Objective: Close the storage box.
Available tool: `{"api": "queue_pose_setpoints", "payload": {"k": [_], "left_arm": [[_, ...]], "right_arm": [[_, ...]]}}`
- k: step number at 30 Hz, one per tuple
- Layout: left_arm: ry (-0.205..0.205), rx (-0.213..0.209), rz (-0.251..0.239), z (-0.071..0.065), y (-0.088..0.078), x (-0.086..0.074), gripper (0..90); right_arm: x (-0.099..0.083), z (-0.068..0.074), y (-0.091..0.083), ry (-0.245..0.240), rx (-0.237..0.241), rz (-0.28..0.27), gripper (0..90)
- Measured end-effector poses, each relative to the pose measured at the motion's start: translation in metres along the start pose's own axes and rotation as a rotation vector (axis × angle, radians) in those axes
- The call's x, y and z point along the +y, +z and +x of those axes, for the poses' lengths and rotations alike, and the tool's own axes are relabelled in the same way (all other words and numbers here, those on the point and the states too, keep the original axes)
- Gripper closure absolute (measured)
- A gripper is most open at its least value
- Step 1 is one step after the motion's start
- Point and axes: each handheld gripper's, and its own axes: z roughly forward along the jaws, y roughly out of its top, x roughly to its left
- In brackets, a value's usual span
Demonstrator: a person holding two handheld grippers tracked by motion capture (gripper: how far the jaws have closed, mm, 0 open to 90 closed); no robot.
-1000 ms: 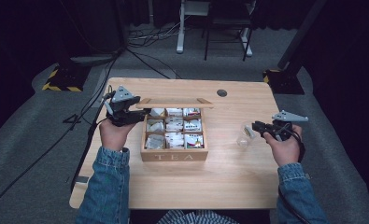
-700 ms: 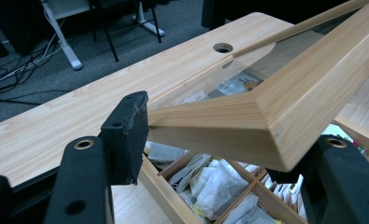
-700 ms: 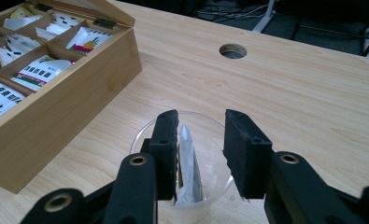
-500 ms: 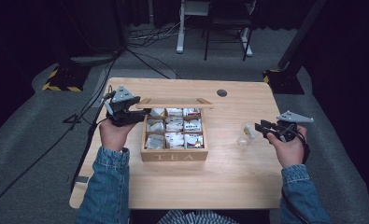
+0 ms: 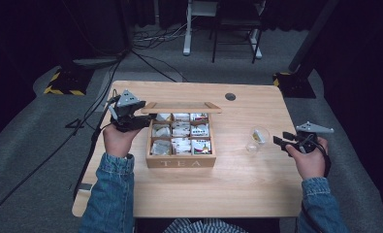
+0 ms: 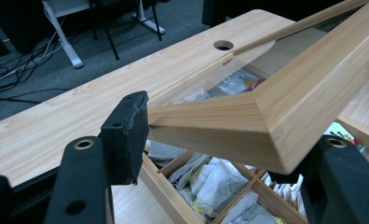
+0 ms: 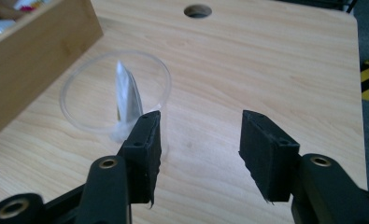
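A wooden tea box (image 5: 182, 162) marked TEA sits mid-table, its compartments full of tea bags (image 6: 219, 182). Its glazed lid (image 5: 182, 108) stands raised over the back of the box. My left gripper (image 5: 143, 120) is shut on the lid's left corner (image 6: 247, 116), with one pad (image 6: 133, 126) pressed against the frame edge. To the right of the box stands a clear plastic cup (image 5: 258, 137) holding one tea bag (image 7: 126, 95). My right gripper (image 5: 280, 141) is open just right of the cup, nothing between its jaws (image 7: 198, 135).
A round cable hole (image 5: 230, 96) lies at the table's back. The table's right edge (image 5: 295, 160) is close under my right hand. Cables, a desk leg and a chair stand on the floor behind the table.
My right gripper has drawn back slightly to the right and toward the person, away from the cup. The left gripper and the lid have stayed put.
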Motion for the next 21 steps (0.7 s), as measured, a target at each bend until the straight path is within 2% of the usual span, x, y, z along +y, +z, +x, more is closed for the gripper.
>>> {"api": "queue_pose_setpoints", "payload": {"k": [12,21], "left_arm": [[0.002,-0.001,0.007,0.0,0.0,0.0,40.5],[0.006,0.0,0.017,-0.002,-0.001,-0.002,40.5]], "right_arm": [[-0.04,-0.012,0.023,0.017,-0.007,0.116,47.0],[-0.054,-0.015,0.033,-0.009,-0.007,0.132,43.6]]}}
